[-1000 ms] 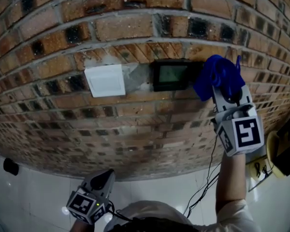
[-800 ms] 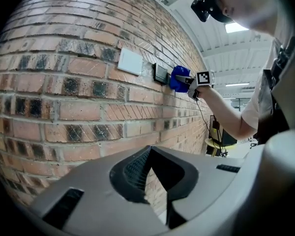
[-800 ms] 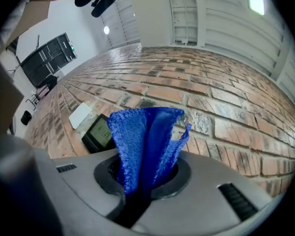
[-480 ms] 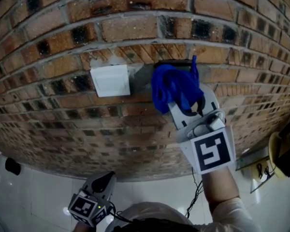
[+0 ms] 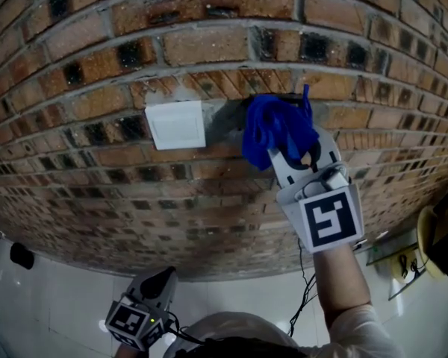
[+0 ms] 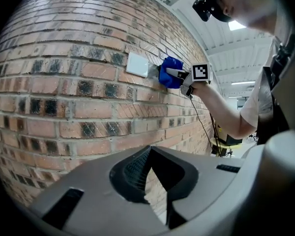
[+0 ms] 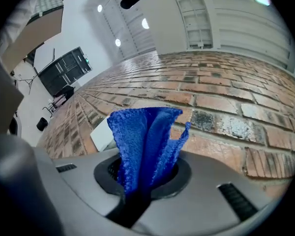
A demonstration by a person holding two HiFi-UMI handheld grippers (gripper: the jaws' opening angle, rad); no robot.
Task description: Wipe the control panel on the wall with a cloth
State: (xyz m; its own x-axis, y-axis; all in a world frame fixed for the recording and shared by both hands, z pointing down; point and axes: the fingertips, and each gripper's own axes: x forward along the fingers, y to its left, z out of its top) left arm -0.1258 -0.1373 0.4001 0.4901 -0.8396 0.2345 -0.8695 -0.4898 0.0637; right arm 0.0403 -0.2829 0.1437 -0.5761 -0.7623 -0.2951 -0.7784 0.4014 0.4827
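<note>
The blue cloth (image 5: 275, 129) sits right at the tip of the right gripper (image 5: 290, 154), a little right of the frame's centre in the head view. The jaws are closed tight on its lower fold, and the rest fans up and out beyond them. It is pressed flat against the brick wall (image 5: 209, 43), covering almost all of the control panel (image 5: 276, 95), of which only a dark sliver shows along the cloth's upper edge.

In the right gripper view the cloth rises from the round dark recess between the jaws as two or three upright folds. One corner flicks out toward the right of the frame. It is a strong royal blue with a fuzzy, looped nap (microfibre, by the look of it), soft and crumpled rather than neatly folded.

Just left of the cloth, across a patch of grey mortar (image 5: 224, 119), a plain white square plate (image 5: 176, 124) lies flat on the wall, smooth and matte. The bricks are rough, mottled orange-brown with blackened patches, set in pale recessed joints.

The right gripper is smooth grey plastic, with a cube bearing a black-and-white square marker at its rear. A bare forearm (image 5: 342, 282) reaches up to it from the lower right.

The left gripper (image 5: 163, 276) hangs low at the bottom left of the head view, well apart from the panel. Its jaws are drawn together with nothing between them, and only brick shows past them in its own view.
</note>
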